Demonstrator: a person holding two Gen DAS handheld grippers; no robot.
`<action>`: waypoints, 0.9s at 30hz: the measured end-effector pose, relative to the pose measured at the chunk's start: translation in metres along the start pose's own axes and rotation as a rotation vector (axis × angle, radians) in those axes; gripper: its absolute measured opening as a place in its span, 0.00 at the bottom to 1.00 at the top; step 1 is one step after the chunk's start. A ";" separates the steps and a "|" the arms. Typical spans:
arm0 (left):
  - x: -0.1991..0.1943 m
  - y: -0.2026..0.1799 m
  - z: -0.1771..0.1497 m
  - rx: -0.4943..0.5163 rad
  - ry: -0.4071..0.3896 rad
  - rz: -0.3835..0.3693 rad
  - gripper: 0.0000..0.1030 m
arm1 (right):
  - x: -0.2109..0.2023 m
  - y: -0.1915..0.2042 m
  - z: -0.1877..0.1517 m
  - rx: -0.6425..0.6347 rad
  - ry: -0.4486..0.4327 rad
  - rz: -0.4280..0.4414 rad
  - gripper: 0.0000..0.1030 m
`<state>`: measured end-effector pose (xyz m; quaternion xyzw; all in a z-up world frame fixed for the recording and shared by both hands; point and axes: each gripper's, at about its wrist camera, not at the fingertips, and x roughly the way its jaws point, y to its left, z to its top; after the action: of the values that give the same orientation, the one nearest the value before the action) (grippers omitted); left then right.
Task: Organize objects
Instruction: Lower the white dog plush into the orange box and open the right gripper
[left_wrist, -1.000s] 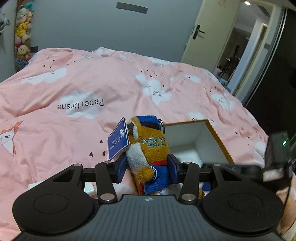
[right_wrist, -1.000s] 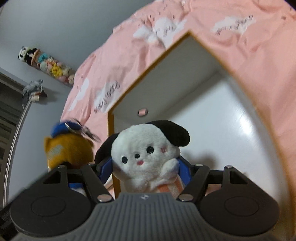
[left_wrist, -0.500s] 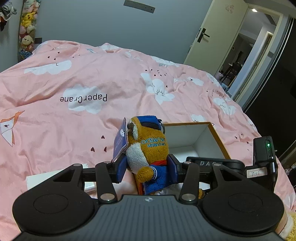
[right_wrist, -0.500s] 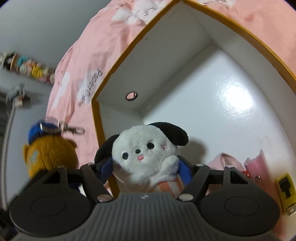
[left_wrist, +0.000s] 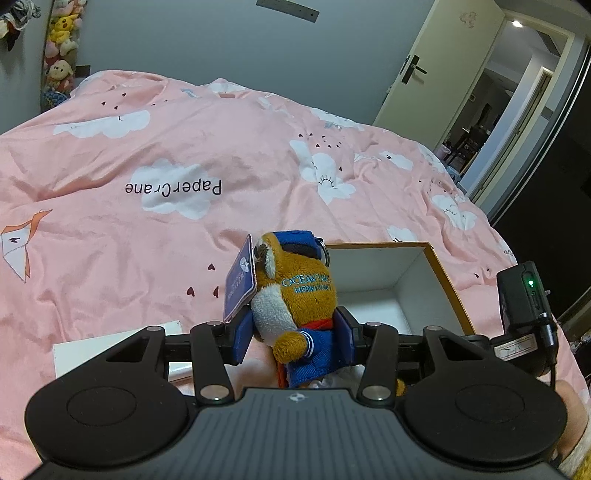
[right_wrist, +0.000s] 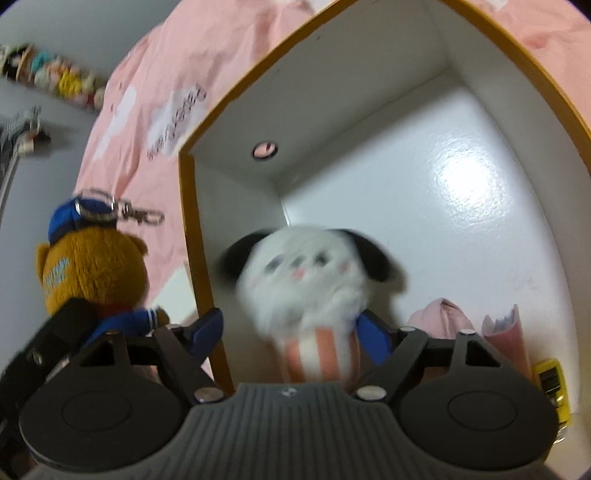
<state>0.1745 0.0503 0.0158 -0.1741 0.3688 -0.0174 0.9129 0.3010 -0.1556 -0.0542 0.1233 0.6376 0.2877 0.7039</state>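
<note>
My right gripper (right_wrist: 291, 328) hangs over the open white box (right_wrist: 461, 155) with its orange rim; its fingers have just been spreading, and the blurred white dog plush (right_wrist: 310, 273) sits loose between them, the left pad clear of it. The box floor beyond lies bare; a pink pouch (right_wrist: 441, 317) and a yellow item (right_wrist: 550, 376) lie in the near right corner. My left gripper (left_wrist: 293, 332) fingers clench the brown bear plush (left_wrist: 295, 295), printed "OCEAN PARK", just outside the box's left wall above the pink bed cover (left_wrist: 147, 240) marked "PaperCrane". A blue tag (left_wrist: 240, 284) hangs at the bear's side.
</note>
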 end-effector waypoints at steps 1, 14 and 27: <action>0.000 0.001 0.000 -0.001 0.000 0.000 0.52 | -0.002 0.002 0.001 -0.019 0.006 0.000 0.79; 0.007 -0.007 0.010 0.041 -0.001 -0.009 0.52 | 0.010 0.035 0.021 -0.462 -0.055 -0.168 0.49; 0.027 -0.026 0.014 0.084 0.041 -0.078 0.51 | -0.002 0.032 0.016 -0.537 -0.175 -0.212 0.37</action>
<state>0.2061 0.0257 0.0158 -0.1497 0.3793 -0.0721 0.9102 0.3087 -0.1279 -0.0328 -0.1102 0.4850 0.3591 0.7897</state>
